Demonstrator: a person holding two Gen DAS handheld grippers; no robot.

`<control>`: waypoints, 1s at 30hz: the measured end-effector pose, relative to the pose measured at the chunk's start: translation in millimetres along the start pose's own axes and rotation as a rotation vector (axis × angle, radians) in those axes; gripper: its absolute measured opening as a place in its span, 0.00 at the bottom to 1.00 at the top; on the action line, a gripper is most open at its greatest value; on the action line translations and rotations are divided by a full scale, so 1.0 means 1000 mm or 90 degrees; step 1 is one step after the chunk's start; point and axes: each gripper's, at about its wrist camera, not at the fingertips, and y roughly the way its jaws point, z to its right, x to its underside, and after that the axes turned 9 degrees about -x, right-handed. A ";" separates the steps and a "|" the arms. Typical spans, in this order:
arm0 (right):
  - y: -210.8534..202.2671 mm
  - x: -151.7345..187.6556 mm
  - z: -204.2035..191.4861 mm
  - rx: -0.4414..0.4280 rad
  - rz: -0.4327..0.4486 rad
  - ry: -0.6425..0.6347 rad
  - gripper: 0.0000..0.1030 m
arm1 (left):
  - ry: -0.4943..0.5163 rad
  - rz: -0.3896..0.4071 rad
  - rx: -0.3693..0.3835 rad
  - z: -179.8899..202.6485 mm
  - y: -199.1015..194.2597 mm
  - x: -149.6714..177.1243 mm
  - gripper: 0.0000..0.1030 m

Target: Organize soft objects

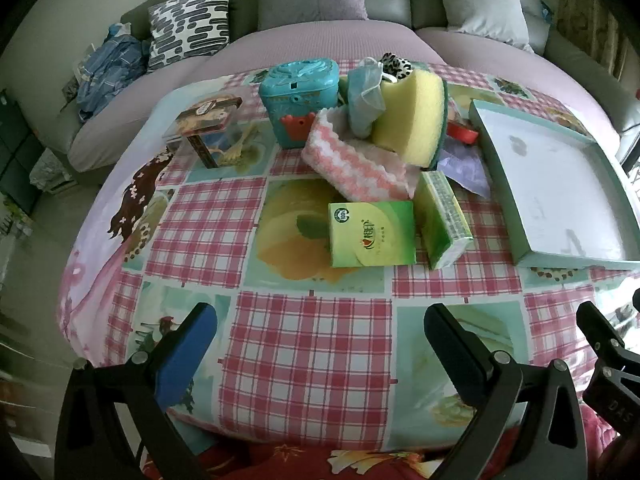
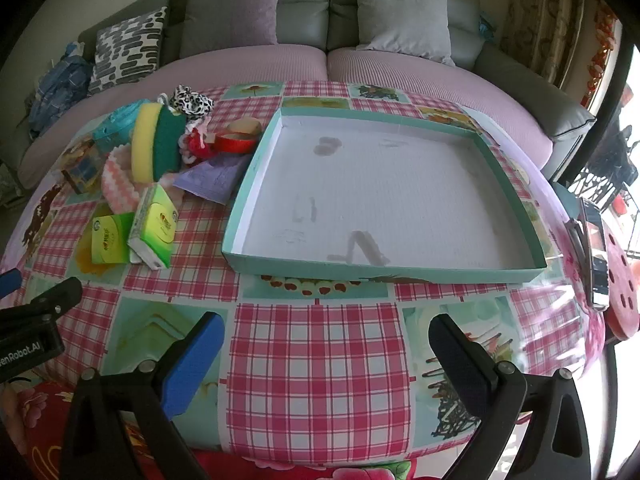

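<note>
On the checked tablecloth [image 1: 312, 340] the sponge [image 1: 412, 120] half-hides a patterned cloth [image 1: 394, 65]; both grippers [image 1: 320, 336] [image 2: 326, 340] gape, holding nothing

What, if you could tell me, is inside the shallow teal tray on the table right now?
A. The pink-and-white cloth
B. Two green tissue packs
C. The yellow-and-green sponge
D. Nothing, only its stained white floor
D: the teal tray shows only a bare white floor with grey smudges, while the sponge, tissue packs and pink-and-white cloth lie on the tablecloth beside it.

Right gripper [image 2: 326, 344] jaws wide over checked tablecloth [image 2: 320, 360], teal tray [image 2: 516, 184] beyond, sponge [image 2: 154, 148] pile left, possibly cloths
</note>
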 end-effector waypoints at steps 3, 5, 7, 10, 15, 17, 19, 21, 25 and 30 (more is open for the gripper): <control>0.000 0.000 0.000 0.000 0.000 0.000 1.00 | 0.000 -0.002 -0.003 0.000 0.000 0.000 1.00; 0.000 0.000 0.000 0.000 -0.001 0.000 1.00 | 0.001 -0.003 -0.004 0.001 0.000 0.000 1.00; 0.000 0.000 0.000 0.000 0.000 0.000 1.00 | 0.002 -0.004 -0.005 0.001 0.000 0.000 1.00; 0.000 0.000 0.000 0.000 -0.001 0.000 1.00 | 0.002 -0.005 -0.005 0.000 0.001 0.000 1.00; 0.000 0.000 0.000 0.000 -0.001 -0.001 1.00 | 0.002 -0.004 -0.004 0.000 0.001 0.000 1.00; 0.001 0.000 0.000 0.000 -0.001 -0.001 1.00 | 0.002 -0.005 -0.004 0.000 0.001 0.000 1.00; 0.001 0.000 0.000 0.000 -0.002 0.000 1.00 | 0.002 -0.005 -0.004 -0.001 0.001 0.000 1.00; 0.001 0.000 0.000 0.001 -0.002 -0.001 1.00 | 0.003 -0.004 -0.004 -0.001 0.001 0.000 1.00; 0.001 0.001 0.000 0.001 -0.002 -0.001 1.00 | 0.003 -0.005 -0.004 -0.001 0.001 0.000 1.00; 0.002 0.002 0.000 0.001 -0.002 -0.001 1.00 | 0.003 -0.005 -0.003 -0.001 0.001 0.000 1.00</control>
